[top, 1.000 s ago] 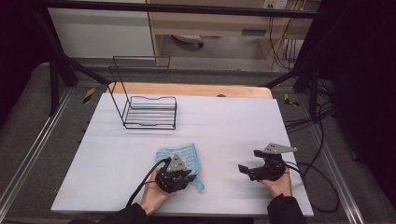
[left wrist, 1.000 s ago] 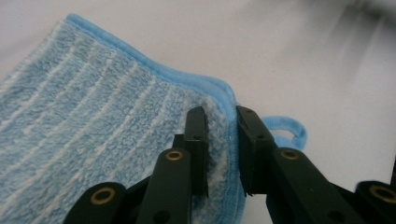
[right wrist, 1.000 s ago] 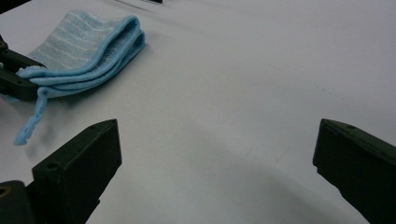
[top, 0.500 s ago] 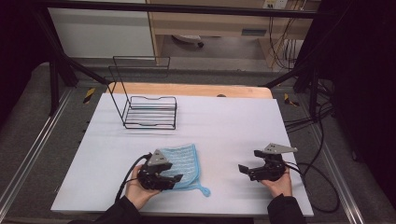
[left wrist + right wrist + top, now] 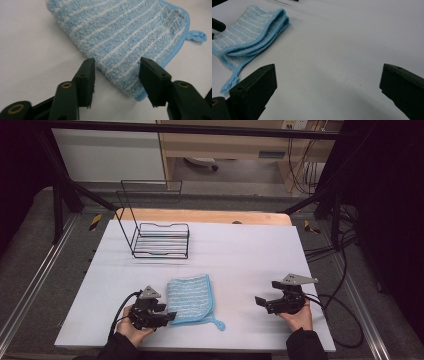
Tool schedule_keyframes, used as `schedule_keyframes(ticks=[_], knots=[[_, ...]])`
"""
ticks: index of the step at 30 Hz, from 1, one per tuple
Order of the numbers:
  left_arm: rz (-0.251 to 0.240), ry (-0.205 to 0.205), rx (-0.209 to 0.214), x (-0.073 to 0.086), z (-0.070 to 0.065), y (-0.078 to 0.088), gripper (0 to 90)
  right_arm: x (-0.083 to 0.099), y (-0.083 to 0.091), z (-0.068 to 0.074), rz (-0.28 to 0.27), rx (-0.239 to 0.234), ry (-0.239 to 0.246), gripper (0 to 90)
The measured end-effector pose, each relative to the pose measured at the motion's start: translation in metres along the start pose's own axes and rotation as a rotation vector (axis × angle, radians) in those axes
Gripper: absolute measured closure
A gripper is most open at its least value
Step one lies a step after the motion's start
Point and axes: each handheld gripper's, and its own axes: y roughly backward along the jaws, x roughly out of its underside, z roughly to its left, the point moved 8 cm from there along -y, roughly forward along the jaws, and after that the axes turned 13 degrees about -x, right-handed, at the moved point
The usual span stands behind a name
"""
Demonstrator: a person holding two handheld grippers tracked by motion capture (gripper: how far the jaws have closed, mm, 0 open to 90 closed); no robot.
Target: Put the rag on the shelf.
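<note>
the folded blue cloth lies flat on the white surface, toward your near edge and a little left of the middle. it is striped blue and white, edged in plain blue, and its small hanging loop sticks out at the near right corner. in the right gripper view you can see its layers stacked one on another at the fold.

your left gripper lies just beside the cloth's left edge, pointing toward it. in the left gripper view, its fingers stand apart with a corner of the cloth between them. they have just been closing a little, and neither pad presses on the cloth: it is released, not gripped.

your right gripper rests well apart from the cloth, on the right side of the surface, pointing left. its fingers are spread wide with nothing but bare surface between them.

farther back on the left stands a black wire rack, upright and well apart from the cloth.
</note>
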Motion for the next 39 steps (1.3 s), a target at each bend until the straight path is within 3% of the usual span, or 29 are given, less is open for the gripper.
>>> schedule_keyframes(ticks=[5, 8, 14, 19, 26, 31, 34, 39], knots=[[0.013, -0.013, 0.003, 0.004, -0.007, -0.004, 54.6, 0.0, 0.001, 0.0, 0.0, 0.0, 0.004, 1.7], [0.026, -0.017, 0.025, 0.005, -0.01, -0.004, 63.3, 0.0, 0.001, 0.0, -0.002, 0.001, 0.003, 1.7], [0.041, -0.031, 0.026, 0.003, -0.01, -0.002, 79.5, 0.0, 0.0, 0.0, 0.0, -0.001, 0.002, 1.8], [0.047, -0.042, 0.031, 0.002, -0.006, 0.0, 83.0, 0.0, 0.0, 0.0, 0.001, -0.001, 0.005, 1.8], [0.05, -0.073, -0.005, 0.001, 0.012, 0.004, 83.7, 0.0, 0.0, 0.0, 0.002, -0.001, 0.004, 1.7], [0.042, -0.079, 0.002, 0.003, 0.015, 0.004, 81.5, 0.0, 0.0, 0.0, 0.002, -0.001, 0.003, 1.7], [0.031, -0.089, -0.003, 0.002, 0.015, 0.006, 76.0, 0.0, 0.0, 0.0, 0.002, 0.0, 0.003, 1.8], [-0.047, -0.084, -0.023, -0.01, 0.022, 0.014, 61.0, -0.001, 0.001, 0.0, -0.005, 0.001, 0.002, 1.8]])
